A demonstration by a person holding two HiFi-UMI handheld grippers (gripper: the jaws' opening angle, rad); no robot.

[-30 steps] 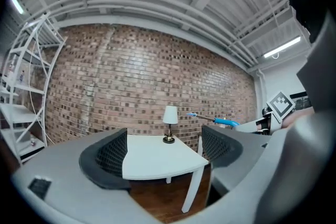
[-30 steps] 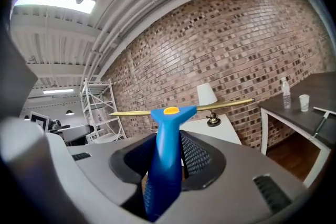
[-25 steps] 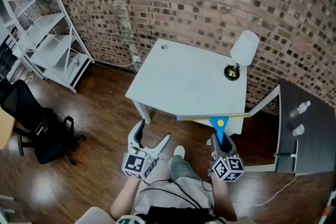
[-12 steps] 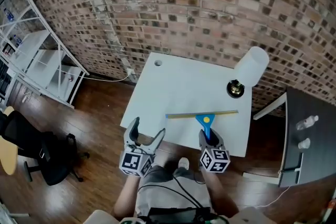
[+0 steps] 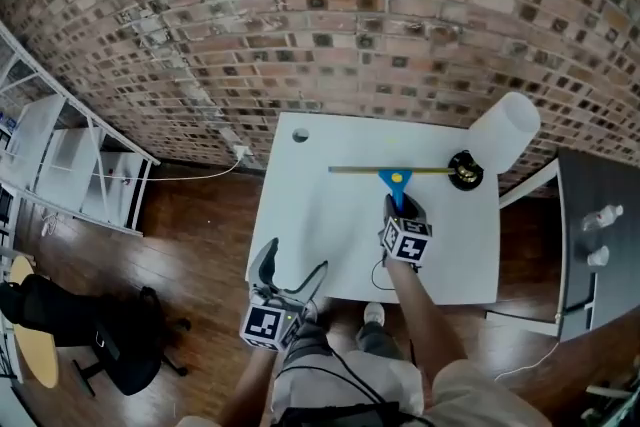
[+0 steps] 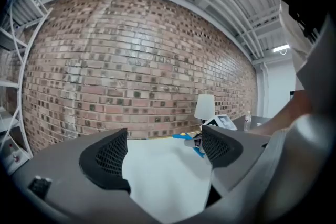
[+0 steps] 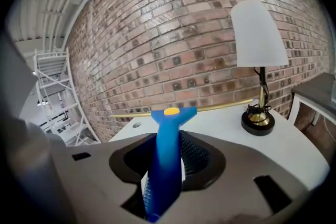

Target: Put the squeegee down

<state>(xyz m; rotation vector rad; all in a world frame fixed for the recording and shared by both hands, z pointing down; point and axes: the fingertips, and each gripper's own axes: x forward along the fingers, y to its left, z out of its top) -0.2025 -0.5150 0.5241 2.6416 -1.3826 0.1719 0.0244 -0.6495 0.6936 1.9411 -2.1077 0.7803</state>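
Note:
The squeegee [image 5: 397, 179] has a blue handle [image 7: 167, 157] and a long yellow blade [image 7: 220, 106]. My right gripper [image 5: 401, 208] is shut on that handle over the far half of the white table [image 5: 320, 215]. The blade runs left to right near the brick wall, its right end close to the lamp base [image 5: 465, 170]. I cannot tell whether the blade touches the tabletop. My left gripper [image 5: 290, 277] stands open at the table's front left edge, nothing between its jaws; in the left gripper view [image 6: 164, 152] it looks across the table toward the squeegee [image 6: 185, 137].
A table lamp with a white shade [image 5: 505, 130] and brass base [image 7: 258, 119] stands at the table's far right corner. A small hole [image 5: 300, 136] marks the far left corner. A dark side table [image 5: 600, 245] with bottles is on the right, white shelving [image 5: 60, 165] on the left.
My right gripper has carried the squeegee from the table's front edge across to its far side, near the lamp. The left gripper stayed open near the front edge.

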